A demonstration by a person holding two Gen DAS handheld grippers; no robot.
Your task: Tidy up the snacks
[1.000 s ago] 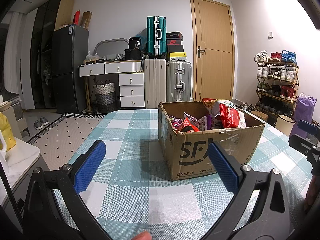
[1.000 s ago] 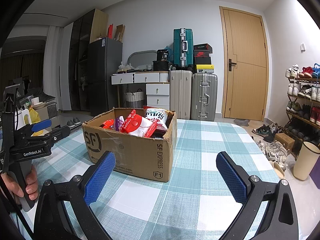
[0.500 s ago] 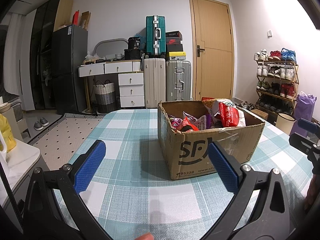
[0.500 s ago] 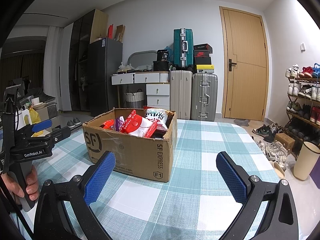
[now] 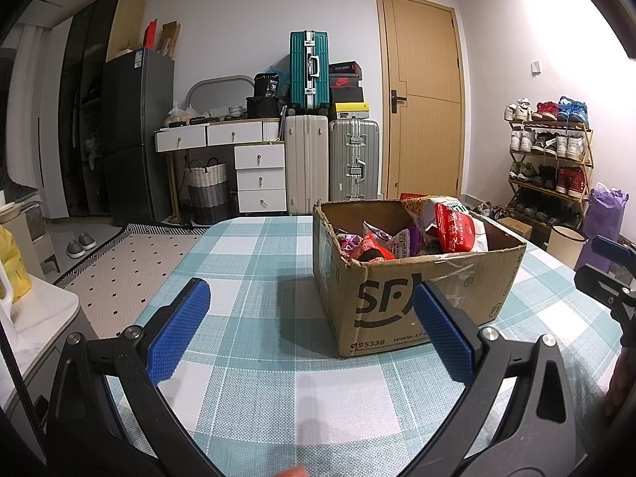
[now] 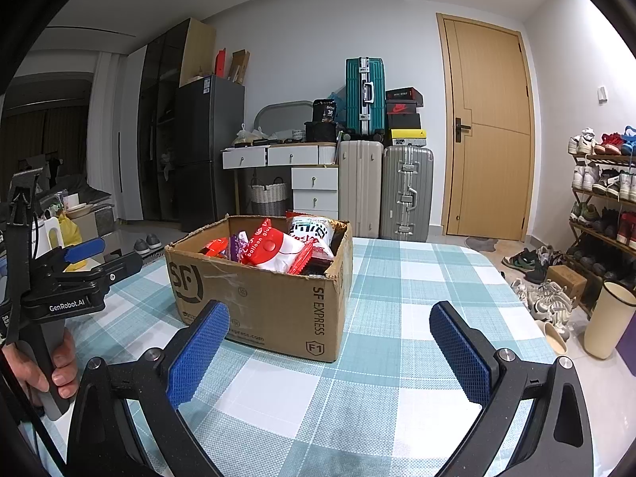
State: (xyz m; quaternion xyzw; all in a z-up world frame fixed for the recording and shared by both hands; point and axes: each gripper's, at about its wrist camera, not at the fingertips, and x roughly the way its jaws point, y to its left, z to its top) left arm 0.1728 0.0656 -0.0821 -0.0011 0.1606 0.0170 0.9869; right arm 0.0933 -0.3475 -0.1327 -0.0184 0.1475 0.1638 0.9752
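An open SF cardboard box (image 5: 421, 298) stands on the checked table (image 5: 254, 278), full of snack bags; a red and white bag (image 5: 457, 230) stands highest. The right wrist view shows the box (image 6: 270, 298) and the red and white bag (image 6: 274, 250) too. My left gripper (image 5: 310, 330) is open and empty, low over the table just short of the box's front left corner. My right gripper (image 6: 330, 349) is open and empty, in front of the box's right corner. The left gripper also shows in the right wrist view (image 6: 91, 254), held left of the box.
Beyond the table stand suitcases (image 5: 310, 163), a white drawer desk (image 5: 238, 159), a dark fridge (image 5: 135, 131) and a wooden door (image 5: 425, 99). A shoe rack (image 5: 552, 159) and a cream bin (image 6: 608, 318) stand on the right. A counter with a yellow bag (image 5: 12, 266) lies left.
Both grippers stay open and nearly still. The left wrist view has drifted very slightly, and the box sits a touch lower in it.
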